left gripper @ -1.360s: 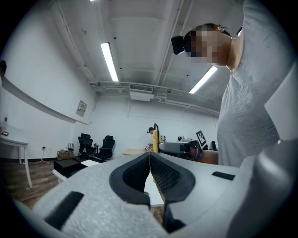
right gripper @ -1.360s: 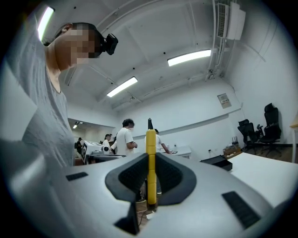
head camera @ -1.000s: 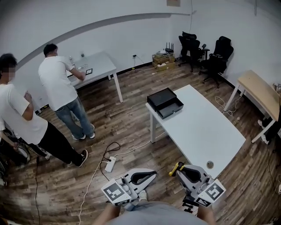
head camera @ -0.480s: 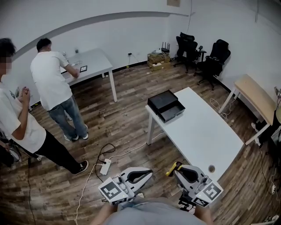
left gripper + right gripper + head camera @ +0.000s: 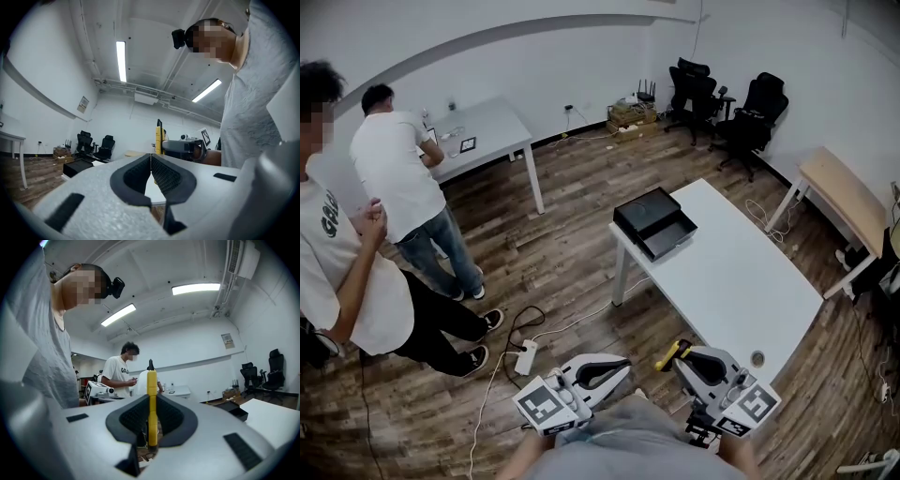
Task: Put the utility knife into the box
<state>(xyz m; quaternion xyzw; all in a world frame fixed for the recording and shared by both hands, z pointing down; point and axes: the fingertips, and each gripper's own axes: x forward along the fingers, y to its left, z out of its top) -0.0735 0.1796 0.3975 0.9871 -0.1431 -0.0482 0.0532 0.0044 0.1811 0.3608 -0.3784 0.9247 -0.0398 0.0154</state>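
A yellow utility knife stands clamped between the jaws of my right gripper, its tip sticking out past them. In the head view the knife pokes out left of the right gripper near the white table's near end. My left gripper is shut with nothing between its jaws; in its own view the left gripper has its pads touching. The black box, with its drawer pulled out, sits at the far end of the white table.
Two people stand at the left, one by a second white table, one nearer. A power strip and cables lie on the wooden floor. Black office chairs and a wooden bench stand at the right.
The head view has shifted slightly; the person at the left has stepped closer. Both grippers hold about the same place, the knife still clamped in the right one.
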